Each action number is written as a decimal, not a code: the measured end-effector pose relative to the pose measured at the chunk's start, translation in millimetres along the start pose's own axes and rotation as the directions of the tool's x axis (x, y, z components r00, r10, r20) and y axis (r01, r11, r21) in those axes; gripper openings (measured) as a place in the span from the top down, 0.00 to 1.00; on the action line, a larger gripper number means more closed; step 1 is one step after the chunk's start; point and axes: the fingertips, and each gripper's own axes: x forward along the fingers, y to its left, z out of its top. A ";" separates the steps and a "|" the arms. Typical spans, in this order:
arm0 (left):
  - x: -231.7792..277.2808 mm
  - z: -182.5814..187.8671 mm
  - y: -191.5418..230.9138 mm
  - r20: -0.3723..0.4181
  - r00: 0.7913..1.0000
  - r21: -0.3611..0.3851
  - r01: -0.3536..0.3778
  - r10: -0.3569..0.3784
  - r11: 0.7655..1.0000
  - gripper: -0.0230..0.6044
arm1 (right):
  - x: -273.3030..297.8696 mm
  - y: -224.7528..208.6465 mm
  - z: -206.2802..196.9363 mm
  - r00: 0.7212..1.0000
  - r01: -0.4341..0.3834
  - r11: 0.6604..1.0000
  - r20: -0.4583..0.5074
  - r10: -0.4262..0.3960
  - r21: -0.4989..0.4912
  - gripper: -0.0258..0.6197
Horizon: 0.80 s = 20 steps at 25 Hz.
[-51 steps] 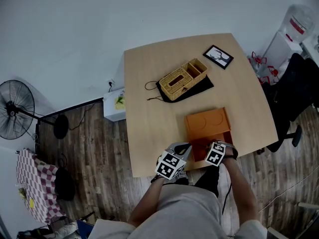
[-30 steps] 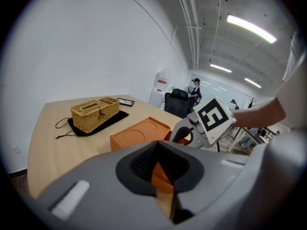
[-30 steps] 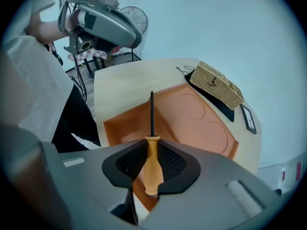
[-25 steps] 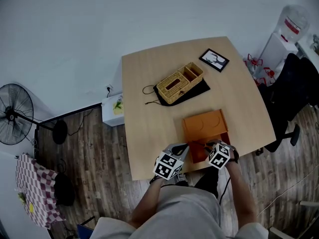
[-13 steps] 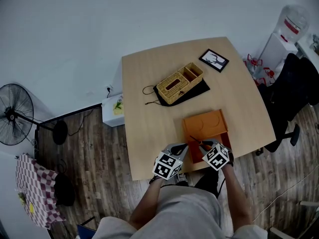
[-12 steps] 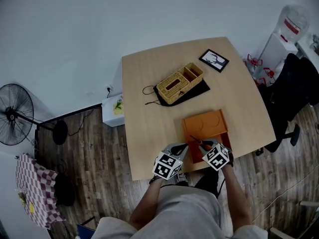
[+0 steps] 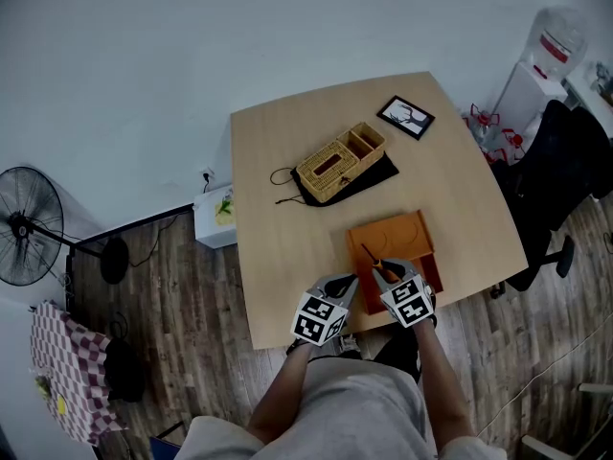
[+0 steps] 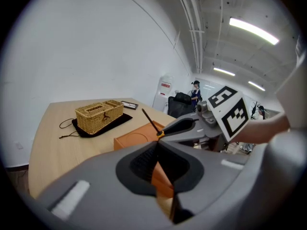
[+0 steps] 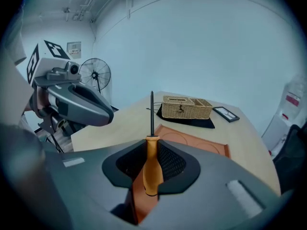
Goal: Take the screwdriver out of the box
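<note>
Two grippers work at the near edge of one pale wooden surface point(image 7: 278, 161). The right gripper point(image 9: 152, 145) has its fingers closed on the orange handle of the single screwdriver point(image 9: 151, 174). The black shaft sticks out past the fingertips, pointing away from the person and slightly up. The screwdriver is held in the air above the one orange box point(image 7: 395, 238), roughly where the open tray meets the flat lid. The left gripper point(image 8: 156, 146) sits at the box's near left corner, its fingers drawn narrow with an orange edge of the box pinched between them. Each gripper carries one cube with black-and-white square markers.

The box lies open, with one deeper tray nearest the person. One lid is folded flat beyond the tray, with two round outlines pressed into it. Farther along the surface stands one wicker basket point(image 7: 340, 159) with two compartments, a long one and a short one. It rests on one black cloth point(image 7: 383, 173) whose cord trails off to the left. Near the far right corner lies one small black picture frame point(image 7: 405, 117), well apart from the basket.

On the wood floor stand one fan point(image 7: 27, 226) to the left and one white case point(image 7: 215, 214) just beside the surface. To the right are one black chair point(image 7: 570, 166) and one water dispenser point(image 7: 551, 60).
</note>
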 end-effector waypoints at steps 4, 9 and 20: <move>-0.5 1.8 0.8 0.015 1.000 -0.057 0.024 -0.024 0.998 0.88 | -4.9 -1.8 15.3 0.998 0.028 0.999 0.055 -0.030 0.030 0.85; -0.4 -0.3 4.3 0.016 1.000 -0.078 0.017 -0.015 0.997 0.88 | -15.1 -4.0 18.9 0.994 0.054 0.996 0.093 -0.060 0.068 0.85; -1.5 1.9 9.5 0.016 1.000 -0.080 0.009 -0.008 0.997 0.88 | -36.6 -11.4 8.0 0.963 0.143 0.954 0.184 -0.195 0.262 0.85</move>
